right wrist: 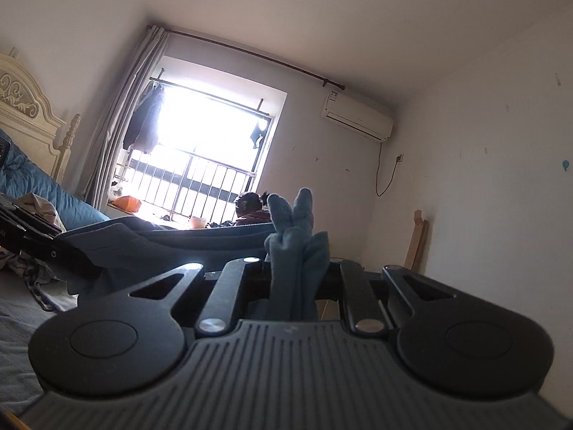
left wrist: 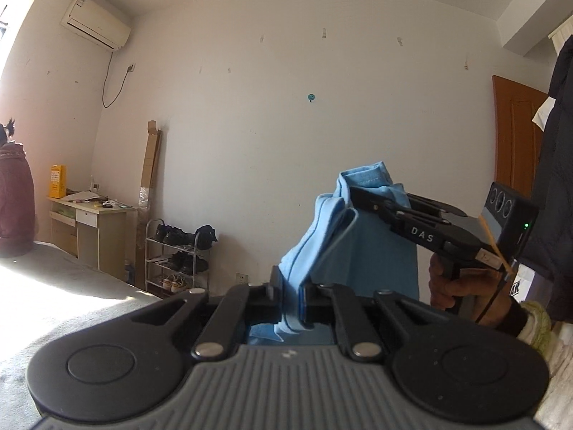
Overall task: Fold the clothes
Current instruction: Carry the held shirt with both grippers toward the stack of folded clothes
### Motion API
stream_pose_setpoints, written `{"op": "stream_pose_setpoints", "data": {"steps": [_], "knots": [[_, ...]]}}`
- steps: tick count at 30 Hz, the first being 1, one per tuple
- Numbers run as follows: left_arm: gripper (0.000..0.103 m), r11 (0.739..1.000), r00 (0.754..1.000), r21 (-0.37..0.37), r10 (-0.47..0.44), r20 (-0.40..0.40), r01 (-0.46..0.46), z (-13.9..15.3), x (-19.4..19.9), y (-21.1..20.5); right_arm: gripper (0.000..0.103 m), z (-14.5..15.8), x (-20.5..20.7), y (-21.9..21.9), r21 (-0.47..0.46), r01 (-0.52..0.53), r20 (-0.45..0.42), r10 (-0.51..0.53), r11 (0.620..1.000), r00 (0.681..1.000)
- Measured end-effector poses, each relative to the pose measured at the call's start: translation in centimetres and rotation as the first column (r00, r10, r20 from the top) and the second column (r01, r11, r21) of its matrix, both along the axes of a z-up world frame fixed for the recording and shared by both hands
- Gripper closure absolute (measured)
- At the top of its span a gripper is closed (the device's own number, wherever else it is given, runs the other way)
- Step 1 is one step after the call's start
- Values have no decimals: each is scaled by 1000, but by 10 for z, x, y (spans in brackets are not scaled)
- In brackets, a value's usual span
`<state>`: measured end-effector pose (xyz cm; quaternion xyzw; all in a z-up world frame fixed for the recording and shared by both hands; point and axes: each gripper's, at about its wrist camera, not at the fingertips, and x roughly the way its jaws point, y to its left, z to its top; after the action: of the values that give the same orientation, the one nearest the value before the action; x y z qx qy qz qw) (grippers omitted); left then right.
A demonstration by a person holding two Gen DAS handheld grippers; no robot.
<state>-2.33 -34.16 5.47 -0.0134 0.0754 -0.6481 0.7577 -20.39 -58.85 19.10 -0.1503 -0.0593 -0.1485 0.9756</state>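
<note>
**Blue garment held up between both claws**

I am gripping the light blue garment (left wrist: 361, 247) in mid-air with both claws. My left claw (left wrist: 289, 299) is clenching a bunched fold of it; my right claw (left wrist: 352, 193) is pinching its upper edge, my right hand (left wrist: 453, 286) wrapping the handle. In the right wrist view the right claw (right wrist: 295, 272) is clamping cloth (right wrist: 292, 225) that is poking up past the fingers and blocking the middle of the view.

Surroundings: a shoe rack (left wrist: 175, 254) and a small bench (left wrist: 84, 222) are standing against the wall, an air conditioner (left wrist: 96, 23) above. The window (right wrist: 200, 157) is glaring, washing out detail. The bed (right wrist: 21, 322) is cut off at left.
</note>
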Motion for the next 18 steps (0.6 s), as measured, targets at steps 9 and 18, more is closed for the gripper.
{"op": "stream_pose_setpoints", "data": {"steps": [9,18], "knots": [[94,999,992,13,-31,-124,33,21,27,-123,91,-6,46,-87,21,107,39,-108,994,993],[94,998,976,56,-27,-216,40,17,81,-189,91,-39,97,-151,119,80,2,-81,990,997]]}}
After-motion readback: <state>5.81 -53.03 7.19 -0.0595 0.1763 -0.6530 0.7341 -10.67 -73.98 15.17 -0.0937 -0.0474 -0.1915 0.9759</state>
